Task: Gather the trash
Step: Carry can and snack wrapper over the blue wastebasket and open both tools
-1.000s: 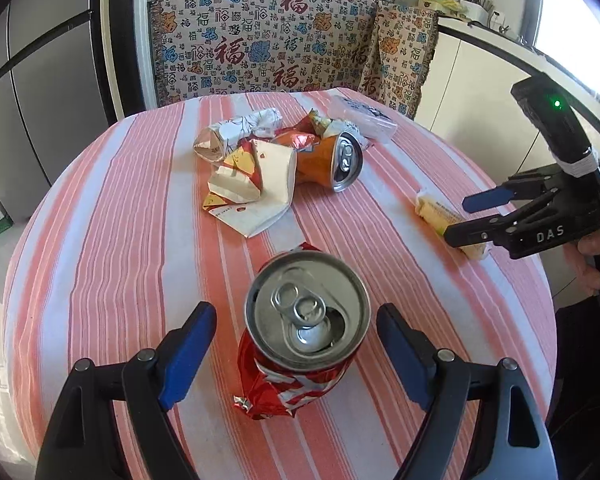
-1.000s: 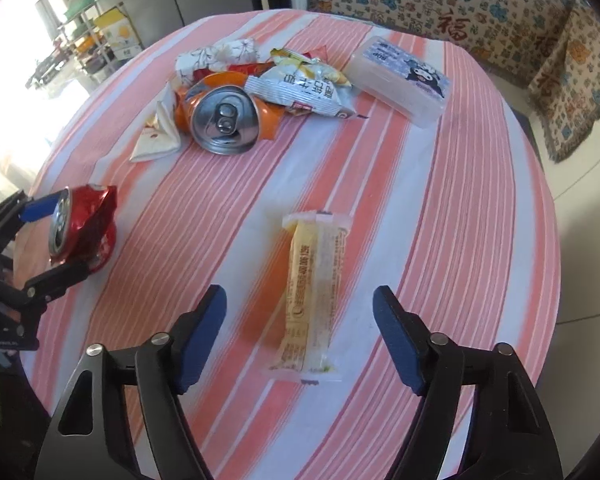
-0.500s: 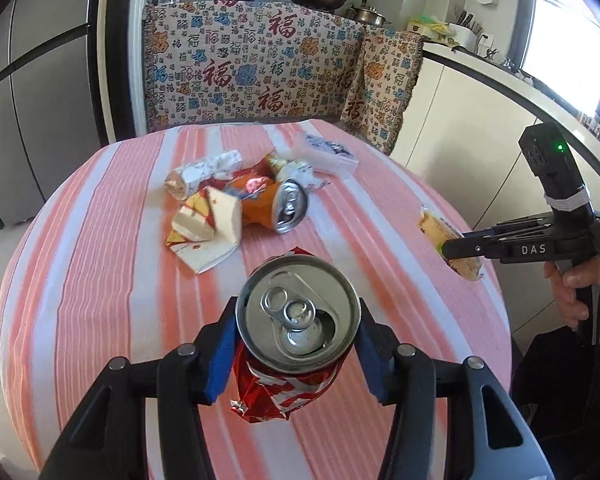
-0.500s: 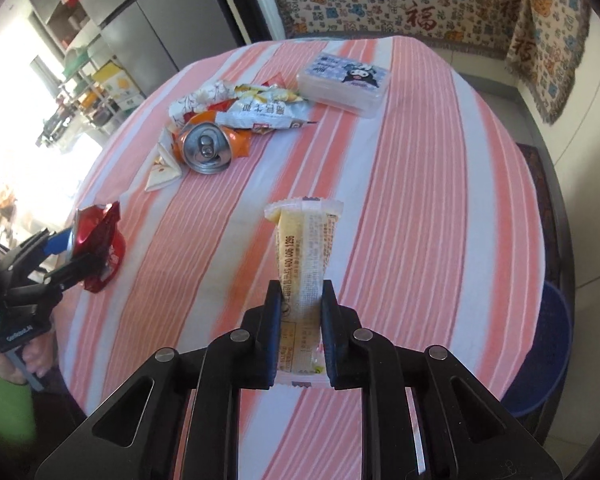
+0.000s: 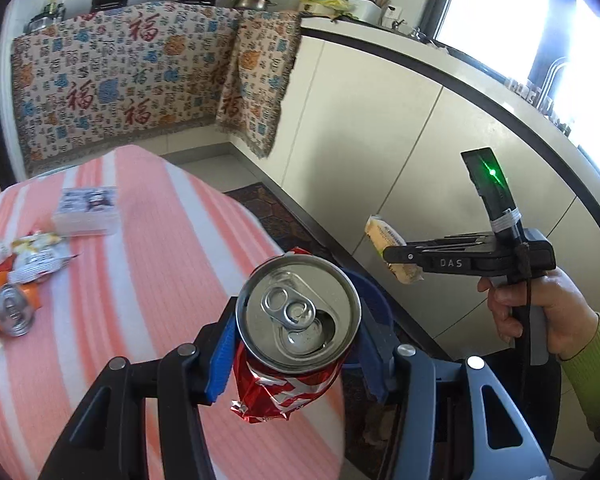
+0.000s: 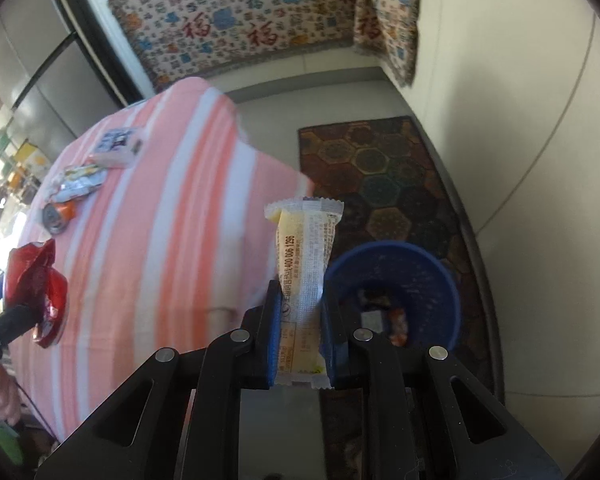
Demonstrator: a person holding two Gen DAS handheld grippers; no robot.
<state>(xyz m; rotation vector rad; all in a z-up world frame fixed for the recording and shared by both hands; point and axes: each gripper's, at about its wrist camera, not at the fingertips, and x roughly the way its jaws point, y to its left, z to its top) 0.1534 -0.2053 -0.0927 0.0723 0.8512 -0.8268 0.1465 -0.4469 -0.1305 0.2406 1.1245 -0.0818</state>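
The trash is now in the air: a crushed red can (image 5: 288,364) sits between the blue pads of the left gripper (image 5: 296,354), low in the centre of the left wrist view, and a yellow snack wrapper (image 6: 305,280) stands upright in the right gripper (image 6: 300,332), low in the centre of the right wrist view. Both grippers are closed tight on their load.

I think the wrapper is the weak point. It is thin and slippery and is held only near its lower end, so it may slide out or bend over before it is above the blue bin (image 6: 452,292). That bin stands on the floor at the lower right of the right wrist view, just beside the wrapper but not clearly under it; a release here could drop it on the rug (image 6: 380,168).

The can is dented, so the pads may grip it unevenly and it could twist free. More trash stays on the striped surface (image 5: 160,280): an orange can (image 5: 12,312) and wrappers (image 5: 32,256) at the left edge.
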